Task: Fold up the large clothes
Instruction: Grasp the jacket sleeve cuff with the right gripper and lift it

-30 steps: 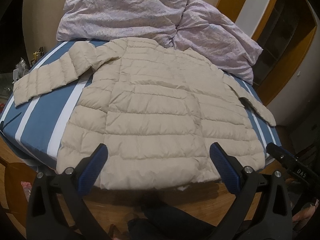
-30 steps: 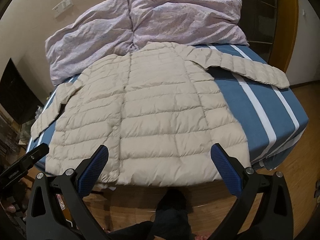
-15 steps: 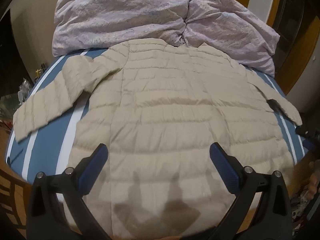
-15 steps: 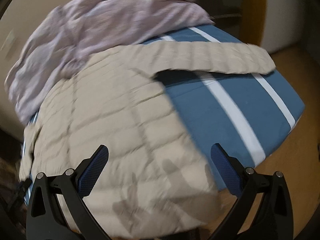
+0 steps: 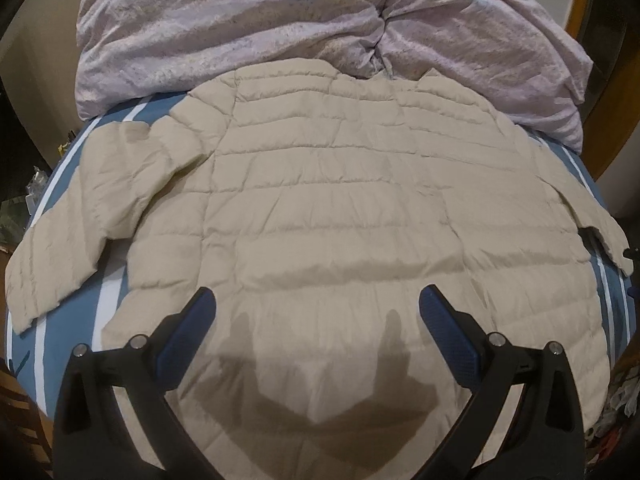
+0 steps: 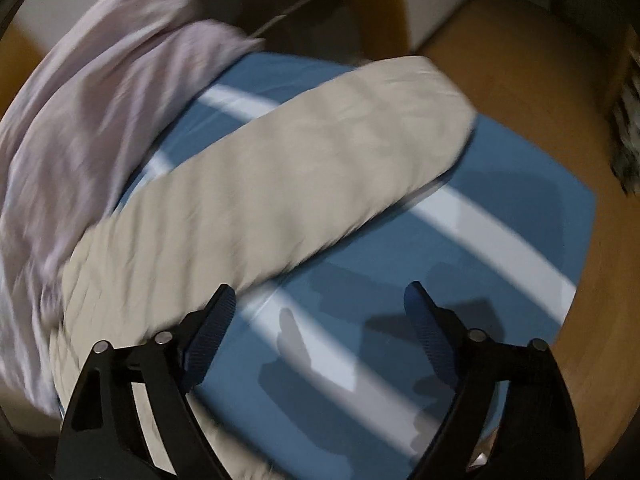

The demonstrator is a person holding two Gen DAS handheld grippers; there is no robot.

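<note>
Cream quilted puffer jacket spread flat on blue white-striped bedsheet, crumpled lilac duvet behind collar, left gripper spread wide over hem, nothing between, right gripper just closing slightly, still apart, empty, beside outstretched sleeve.

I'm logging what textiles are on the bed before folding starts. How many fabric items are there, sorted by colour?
Beige quilted puffer jacket: 1
Lilac crumpled duvet: 1
Blue bedsheet with white stripes: 1
Total: 3
</note>
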